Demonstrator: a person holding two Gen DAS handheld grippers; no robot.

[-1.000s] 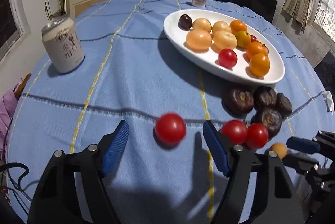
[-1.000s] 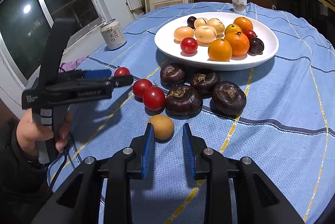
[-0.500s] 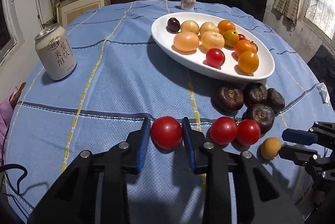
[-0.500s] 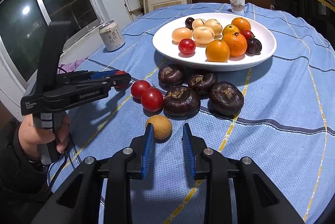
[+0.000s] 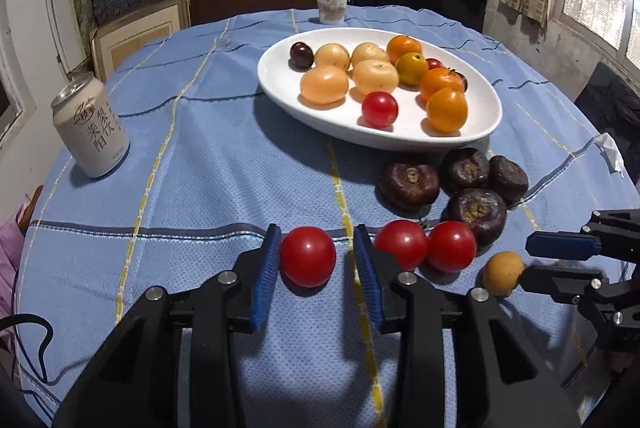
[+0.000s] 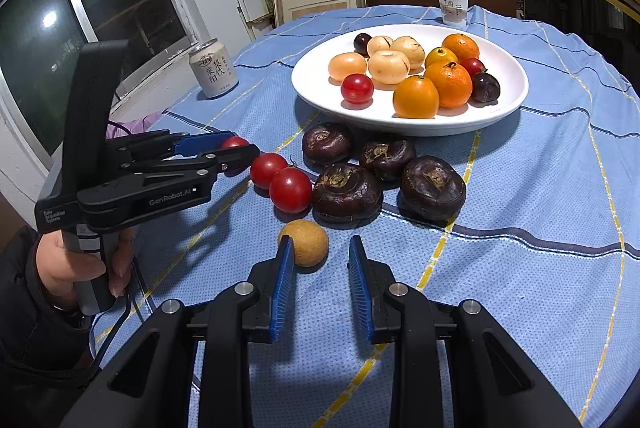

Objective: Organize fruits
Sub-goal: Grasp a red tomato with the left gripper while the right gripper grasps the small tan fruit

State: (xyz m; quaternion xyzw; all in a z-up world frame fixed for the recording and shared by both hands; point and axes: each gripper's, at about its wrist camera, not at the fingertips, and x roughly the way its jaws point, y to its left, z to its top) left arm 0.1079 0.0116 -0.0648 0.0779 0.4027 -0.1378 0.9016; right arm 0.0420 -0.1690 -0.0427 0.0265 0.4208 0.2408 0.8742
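Left fingers (image 5: 276,260) bracketing tomato (image 5: 308,256), lower centre; right fingers (image 6: 283,270) apart beside brown fruit (image 6: 306,242).

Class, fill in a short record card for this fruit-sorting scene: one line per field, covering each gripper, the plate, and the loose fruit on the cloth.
left gripper: jaws either side of a red tomato on the cloth; left pad touching, gap at right pad
right gripper: open, small yellow-brown fruit just ahead between the fingertips
plate: white, holds mixed orange, pale, red and dark fruit
loose fruit: two more red tomatoes, four dark brown fruits
other items: drink can, paper cup
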